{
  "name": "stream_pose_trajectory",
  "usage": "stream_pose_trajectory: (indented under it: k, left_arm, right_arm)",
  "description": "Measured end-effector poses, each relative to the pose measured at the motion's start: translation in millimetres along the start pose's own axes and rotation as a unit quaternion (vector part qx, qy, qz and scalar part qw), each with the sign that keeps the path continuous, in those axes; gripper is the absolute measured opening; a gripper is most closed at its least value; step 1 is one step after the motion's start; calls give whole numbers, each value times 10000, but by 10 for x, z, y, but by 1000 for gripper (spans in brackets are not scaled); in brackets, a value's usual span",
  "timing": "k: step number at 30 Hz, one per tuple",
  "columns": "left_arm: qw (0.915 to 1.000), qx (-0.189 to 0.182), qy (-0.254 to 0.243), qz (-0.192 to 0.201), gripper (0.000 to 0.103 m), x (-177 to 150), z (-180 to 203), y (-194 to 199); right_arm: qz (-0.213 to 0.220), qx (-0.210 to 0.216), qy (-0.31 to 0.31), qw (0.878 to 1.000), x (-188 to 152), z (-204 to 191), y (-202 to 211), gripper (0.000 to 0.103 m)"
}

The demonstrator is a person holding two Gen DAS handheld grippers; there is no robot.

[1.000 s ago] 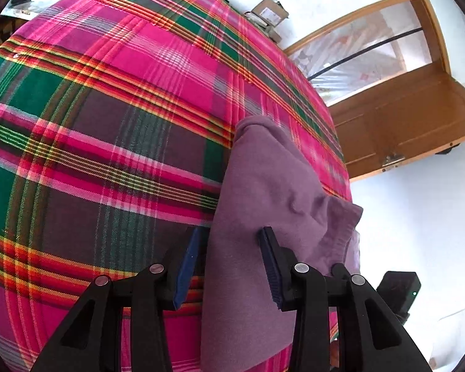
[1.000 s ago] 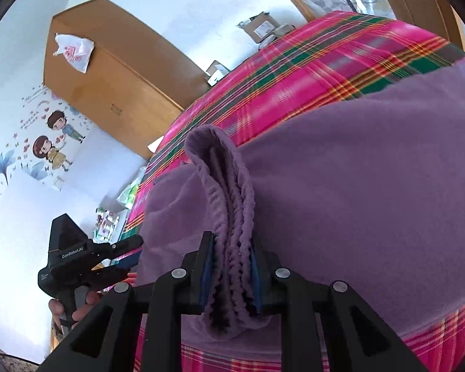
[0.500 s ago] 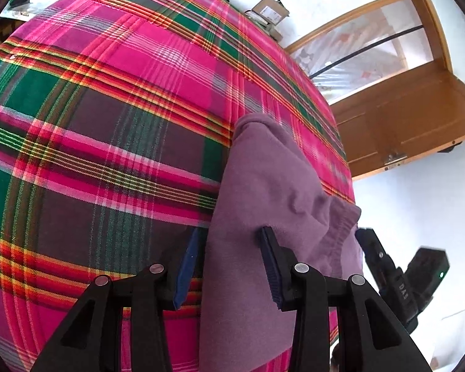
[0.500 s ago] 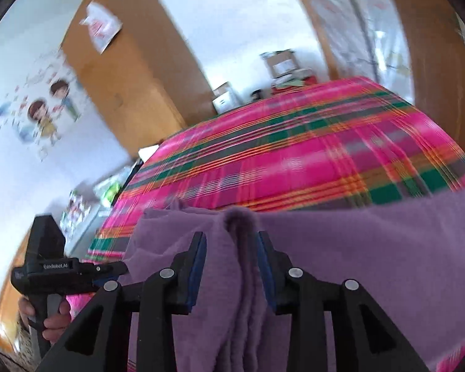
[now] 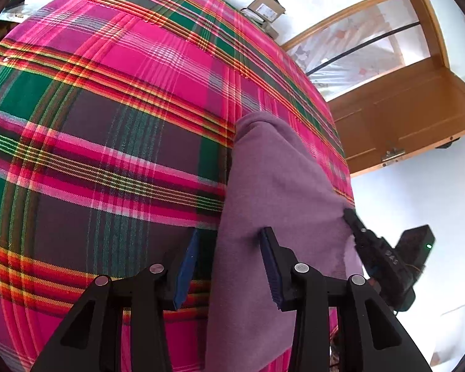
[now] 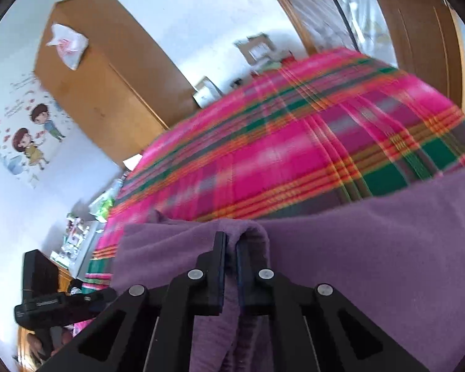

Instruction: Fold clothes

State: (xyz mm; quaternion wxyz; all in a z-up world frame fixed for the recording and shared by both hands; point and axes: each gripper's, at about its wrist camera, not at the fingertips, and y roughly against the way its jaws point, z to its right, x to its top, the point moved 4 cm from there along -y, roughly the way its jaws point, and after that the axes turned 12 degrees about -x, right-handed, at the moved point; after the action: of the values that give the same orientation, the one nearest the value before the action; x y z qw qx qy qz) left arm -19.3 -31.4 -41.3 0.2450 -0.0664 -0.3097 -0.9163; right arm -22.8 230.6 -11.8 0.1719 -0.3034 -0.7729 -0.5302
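Purple fleece, a soft garment (image 5: 272,192), lies along the right side of a bed under a pink, green and orange plaid cover (image 5: 114,117), and it reaches down to the bed's near edge. We see our left tongs (image 5: 229,266) standing apart above that near edge: the 2 blue-padded fingers straddle the garment's left border without pressing it, 1 pad over the plaid and 1 over the fleece. Our right tongs (image 6: 231,266) have just been closing, and they now sit together, clamped on a raised ridge of the purple garment (image 6: 372,248) with the cloth pinched between the pads. In the left wrist view the right tongs (image 5: 352,220) show at the garment's right border, beside the bed's right edge. In the right wrist view the left tongs (image 6: 105,296) show at the lower left, at the near left end of the cloth, with part of a hand (image 6: 37,345) below them. Past the bed's far edge stand cardboard boxes (image 5: 265,6) against a white wall. A wooden wardrobe (image 6: 102,83) with a plastic bag (image 6: 68,45) on top stands at the far left, beside cartoon wall stickers (image 6: 31,133). A wooden door (image 5: 412,114) stands to the right of the bed.
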Motion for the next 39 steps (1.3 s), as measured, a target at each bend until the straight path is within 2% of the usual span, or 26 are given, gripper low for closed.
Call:
stream_pose_trajectory:
  k: [6,8,14,19,24,34,39]
  left_arm:
    - [10000,77,-48,-6,42,45,11,-9]
    - [9999,107,-85,24,42,96,21,-12]
    - [9994,58,-296,186,42,423,124,-71]
    - [9999,-107,-39,-88,42,618,106,-267]
    - [9992,-267,298,70,42,801,38,-347]
    - [9993,-216,234,174,40,989,56,-511]
    - [9993,-172,243,226,40,990,29,-501]
  right_arm:
    - [-26,-211,299,9993,-39,0,-46,12]
    - [6,-166,353,9992,-44,-13,-9,12]
    - [-17,-132,349,9993,-81,1,29,12]
    - [-1,-90,313,9995,-86,38,40,13]
    - [118,-100,394,9991,-71,10,71,10]
    - [9,12,167,9999,-74,102,-2,11]
    - [288,-110,324,9990,-39,44,99,9]
